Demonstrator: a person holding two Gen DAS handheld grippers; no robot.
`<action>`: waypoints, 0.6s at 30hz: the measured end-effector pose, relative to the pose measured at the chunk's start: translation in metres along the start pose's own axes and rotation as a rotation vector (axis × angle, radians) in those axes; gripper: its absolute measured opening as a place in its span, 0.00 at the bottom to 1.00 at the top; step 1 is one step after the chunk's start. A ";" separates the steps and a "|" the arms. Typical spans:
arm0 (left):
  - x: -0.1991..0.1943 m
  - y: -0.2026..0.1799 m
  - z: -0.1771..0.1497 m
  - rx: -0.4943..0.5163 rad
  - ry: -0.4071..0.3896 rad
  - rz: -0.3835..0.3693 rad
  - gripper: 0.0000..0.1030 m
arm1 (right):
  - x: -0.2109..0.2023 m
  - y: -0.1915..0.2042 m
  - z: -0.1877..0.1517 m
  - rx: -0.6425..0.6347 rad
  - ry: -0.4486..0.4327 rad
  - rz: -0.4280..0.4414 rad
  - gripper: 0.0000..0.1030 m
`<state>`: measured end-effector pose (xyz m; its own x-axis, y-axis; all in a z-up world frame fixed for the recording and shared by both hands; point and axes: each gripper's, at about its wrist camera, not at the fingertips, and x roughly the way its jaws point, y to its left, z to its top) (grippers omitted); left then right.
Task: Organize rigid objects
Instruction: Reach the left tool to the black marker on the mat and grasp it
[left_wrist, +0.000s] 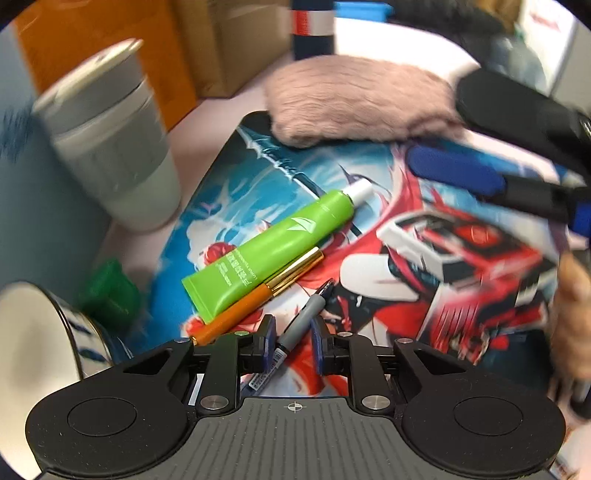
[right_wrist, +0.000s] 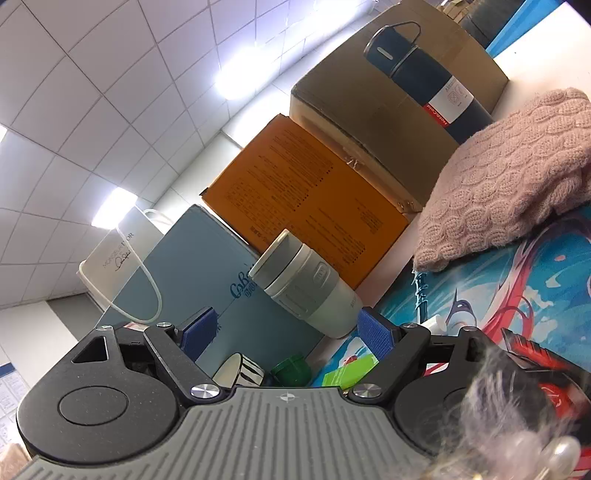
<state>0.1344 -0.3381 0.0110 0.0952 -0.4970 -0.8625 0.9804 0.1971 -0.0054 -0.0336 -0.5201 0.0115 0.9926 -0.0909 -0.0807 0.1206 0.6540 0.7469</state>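
In the left wrist view, a grey marker pen (left_wrist: 306, 314) lies on the printed desk mat (left_wrist: 424, 236) and runs between the blue pads of my left gripper (left_wrist: 293, 339); the jaws stand a little wider than the pen, not closed on it. A green tube (left_wrist: 273, 251) and an orange-and-gold pen (left_wrist: 258, 299) lie side by side just left of it. My right gripper (left_wrist: 480, 162) hovers at the upper right of that view, open and empty. In the right wrist view its jaws (right_wrist: 291, 332) are spread wide, facing a grey lidded cup (right_wrist: 306, 291).
A grey cup (left_wrist: 110, 147), a green cap (left_wrist: 110, 291) and a striped mug (left_wrist: 44, 332) stand left of the mat. A pink knitted hat (left_wrist: 362, 99) lies at the mat's far edge. Boxes (right_wrist: 306, 188) and a dark flask (right_wrist: 428, 77) line the back.
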 end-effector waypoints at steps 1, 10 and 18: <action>0.001 0.002 0.001 -0.023 -0.008 -0.005 0.22 | 0.000 0.000 0.000 0.001 0.001 0.000 0.80; 0.006 0.006 0.003 -0.170 -0.072 0.031 0.12 | 0.004 -0.005 -0.001 0.020 0.023 -0.009 0.80; -0.033 -0.009 -0.029 -0.192 -0.243 0.038 0.08 | 0.006 -0.007 -0.002 0.035 0.041 -0.004 0.80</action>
<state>0.1175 -0.2985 0.0247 0.1923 -0.6692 -0.7178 0.9269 0.3641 -0.0911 -0.0282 -0.5241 0.0041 0.9920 -0.0621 -0.1098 0.1244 0.6270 0.7690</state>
